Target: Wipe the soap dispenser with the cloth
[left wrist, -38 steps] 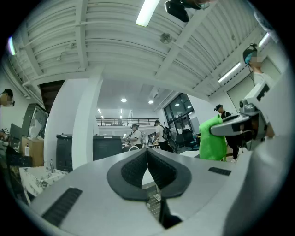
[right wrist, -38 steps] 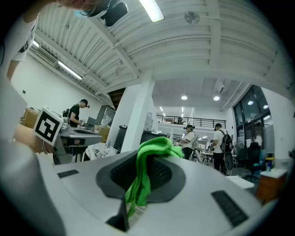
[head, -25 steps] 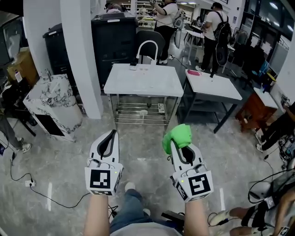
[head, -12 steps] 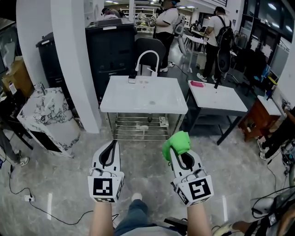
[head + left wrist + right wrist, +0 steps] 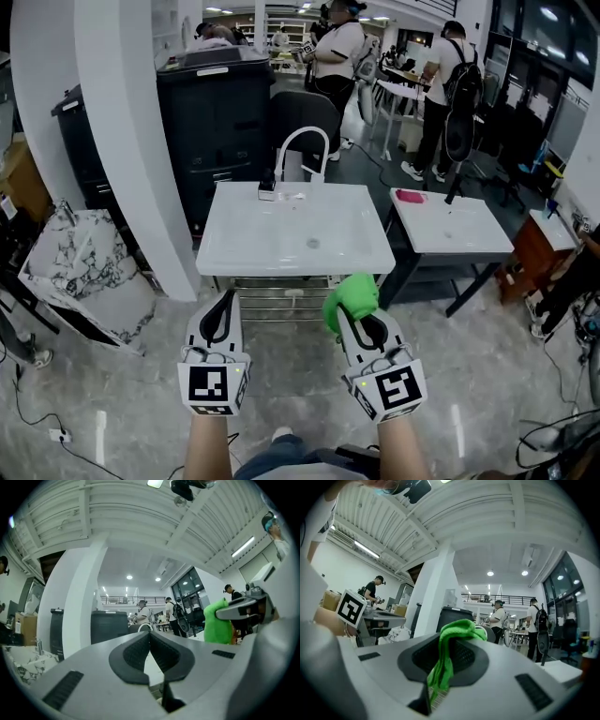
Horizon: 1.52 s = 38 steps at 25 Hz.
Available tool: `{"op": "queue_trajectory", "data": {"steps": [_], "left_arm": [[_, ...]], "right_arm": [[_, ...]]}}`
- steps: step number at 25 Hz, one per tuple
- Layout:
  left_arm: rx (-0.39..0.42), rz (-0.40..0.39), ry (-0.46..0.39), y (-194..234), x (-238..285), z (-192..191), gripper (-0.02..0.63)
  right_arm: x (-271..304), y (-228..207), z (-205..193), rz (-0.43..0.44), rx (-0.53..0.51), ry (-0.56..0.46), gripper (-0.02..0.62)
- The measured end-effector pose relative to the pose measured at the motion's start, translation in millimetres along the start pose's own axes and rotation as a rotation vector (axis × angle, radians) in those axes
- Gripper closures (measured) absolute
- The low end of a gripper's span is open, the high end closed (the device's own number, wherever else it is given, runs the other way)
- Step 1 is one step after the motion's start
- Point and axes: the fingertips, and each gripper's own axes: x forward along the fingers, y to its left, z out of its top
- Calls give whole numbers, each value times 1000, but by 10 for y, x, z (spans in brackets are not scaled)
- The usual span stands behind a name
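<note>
Standing upright just left of the faucet (image 5: 302, 150) at the far edge of the bench (image 5: 300, 246), the soap dispenser (image 5: 267, 186) lies well ahead of both grippers, closer to the line of the left gripper (image 5: 228, 298) (fingers closed on nothing), so the right gripper (image 5: 356, 317), fingers clamped on the green cloth (image 5: 349, 296), likely needs to reach forward and leftward.

Soft green cloth (image 5: 350, 298); glossy white sink top (image 5: 272, 242).

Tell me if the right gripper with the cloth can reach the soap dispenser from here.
Probably not yet. The right gripper, shut on the cloth, hangs short of the sink top, while the soap dispenser stands at its far edge beside the faucet. Nothing seems to block the way.
</note>
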Motion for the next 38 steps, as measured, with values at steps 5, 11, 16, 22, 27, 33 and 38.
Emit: {"op": "queue_trajectory", "data": {"steps": [5, 11, 16, 22, 27, 33, 38], "left_arm": [[3, -12, 8, 168, 392, -99, 591], [-11, 5, 38, 386, 810, -330, 591], [-20, 46, 36, 620, 1223, -442, 591], [-12, 55, 53, 809, 1950, -600, 591], [-35, 43, 75, 970, 2696, -766, 591], [-96, 62, 84, 1155, 3462, -960, 587], [-132, -13, 98, 1170, 3922, -1130, 327]], "right_arm": [[383, -168, -109, -6, 8, 11, 546], [869, -425, -275, -10, 26, 24, 546], [1354, -645, -435, 2, 44, 31, 546], [2071, -1019, -598, 35, 58, 30, 546], [2726, -1425, -746, 54, 72, 37, 546], [3396, -1894, -933, 64, 89, 50, 546], [3768, -2064, -1075, 92, 89, 76, 546]]}}
